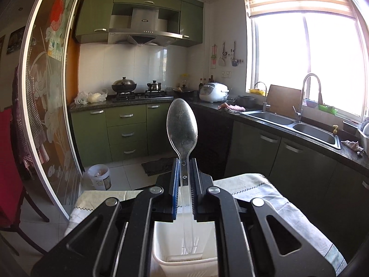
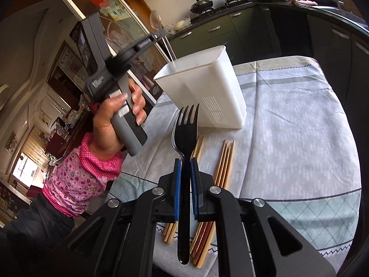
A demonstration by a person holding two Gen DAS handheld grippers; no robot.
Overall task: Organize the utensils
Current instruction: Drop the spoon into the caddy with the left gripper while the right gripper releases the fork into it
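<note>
Left gripper (image 1: 184, 173): jaws closed on the handle of a clear plastic spoon (image 1: 182, 127). The spoon stands upright with its bowl uppermost; the lower end of the handle reaches down into the white utensil holder (image 1: 161, 251) directly beneath the jaws. The right wrist view confirms this: the left gripper (image 2: 159, 33), held by the left hand (image 2: 115, 120), sits above and to the left of the white utensil holder (image 2: 207, 87), with the clear plastic spoon (image 2: 155, 18) angled so its handle enters the open top.

Right gripper (image 2: 185, 168): jaws closed on the handle of a black plastic fork (image 2: 185, 133), tines pointing forward toward the holder, handle end projecting back past the jaws. The fork is held above the table, clear of the holder.

The holder stands on the table (image 2: 299, 127), which is covered with a patterned grey and pale green cloth. Wooden chopsticks (image 2: 223, 161) lie loose on the cloth near the holder, beneath and beside the right gripper, in two rough groups. Their count cannot be determined, as the gripper body hides part of them
</note>
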